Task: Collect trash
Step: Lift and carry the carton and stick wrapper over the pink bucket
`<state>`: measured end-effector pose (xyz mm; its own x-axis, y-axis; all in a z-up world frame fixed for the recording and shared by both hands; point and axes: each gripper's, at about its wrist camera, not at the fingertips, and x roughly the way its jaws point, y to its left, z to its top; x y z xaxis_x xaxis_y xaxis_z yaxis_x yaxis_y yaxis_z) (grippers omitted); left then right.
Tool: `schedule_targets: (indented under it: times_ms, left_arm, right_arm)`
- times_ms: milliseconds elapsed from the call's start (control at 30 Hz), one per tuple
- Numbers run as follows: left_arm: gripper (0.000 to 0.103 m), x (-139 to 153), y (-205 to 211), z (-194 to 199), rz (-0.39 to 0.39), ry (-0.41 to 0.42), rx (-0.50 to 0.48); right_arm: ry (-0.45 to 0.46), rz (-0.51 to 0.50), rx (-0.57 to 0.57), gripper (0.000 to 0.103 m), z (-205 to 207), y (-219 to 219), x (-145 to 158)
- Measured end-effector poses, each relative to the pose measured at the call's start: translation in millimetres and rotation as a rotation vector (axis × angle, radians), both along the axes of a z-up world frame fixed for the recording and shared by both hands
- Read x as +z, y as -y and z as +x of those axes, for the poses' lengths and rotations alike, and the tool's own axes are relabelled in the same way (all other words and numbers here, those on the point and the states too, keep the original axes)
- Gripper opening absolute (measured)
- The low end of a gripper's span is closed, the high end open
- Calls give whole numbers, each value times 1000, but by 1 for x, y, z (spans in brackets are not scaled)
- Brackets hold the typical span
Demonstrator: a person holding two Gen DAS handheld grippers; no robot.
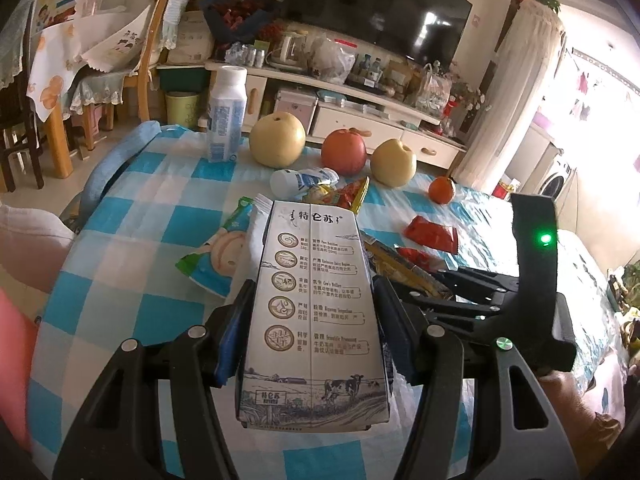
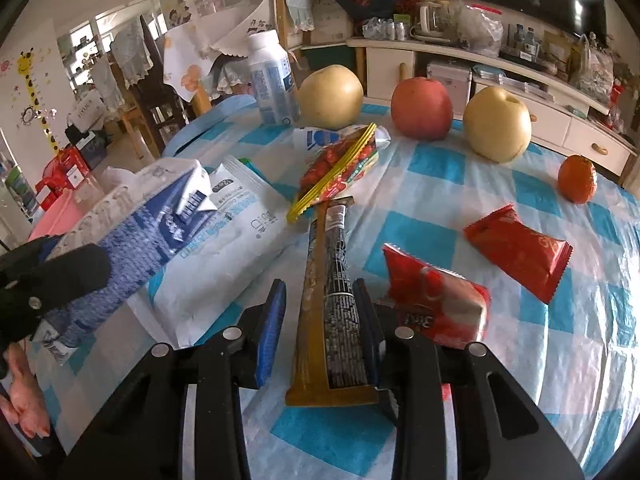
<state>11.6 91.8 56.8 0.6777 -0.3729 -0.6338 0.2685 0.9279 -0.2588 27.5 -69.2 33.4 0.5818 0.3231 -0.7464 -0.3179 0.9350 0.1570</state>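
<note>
Milk carton [image 1: 316,312], tall and grey-white, printed with round brown icons, columns of Chinese text and a cow scene at its near end; clamped between the blue-padded fingers of the left gripper [image 1: 314,292], raised above the blue-and-white checked tablecloth [image 1: 132,184], long axis running away from the camera with its folded top toward the fruit. Snack wrapper [image 2: 332,300], long and narrow, gold-brown with a black panel of fine white print; stands on edge between the fingers of the right gripper [image 2: 320,288], the right pad against it, the left pad [image 2: 272,320] apart from it, so no full grip shows; long axis points away toward a red wrapper with yellow zip edge [image 2: 340,168]. Other trash on the cloth: two red packets [image 2: 516,252] right of the right gripper, a white pouch [image 2: 216,248] to its left, a crushed bottle [image 1: 300,182]. Beyond stand an upright white bottle [image 1: 226,116], two pears [image 1: 278,140], an apple [image 1: 344,152] and a small orange [image 1: 442,190].
</note>
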Motion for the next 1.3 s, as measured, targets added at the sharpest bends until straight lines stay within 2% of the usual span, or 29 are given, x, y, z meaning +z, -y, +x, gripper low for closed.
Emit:
schedule_targets:
  times_ms: [133, 167, 567, 1067, 1300]
  left_arm:
    - [61, 2, -7, -1, -9, 11, 9]
    - [61, 2, -8, -1, -11, 12, 12]
    - [61, 6, -30, -8, -27, 27, 41]
    - [61, 20, -68, -26, -70, 70, 86]
    - [61, 30, -93, -37, -88, 98, 131]
  right_arm:
    - [7, -11, -14, 34, 1, -5, -3]
    - [4, -12, -16, 25, 1, -5, -3]
    - [1, 46, -7, 18, -12, -2, 6]
    - [111, 61, 28, 16, -56, -21, 43]
    - [144, 97, 94, 16, -74, -51, 62]
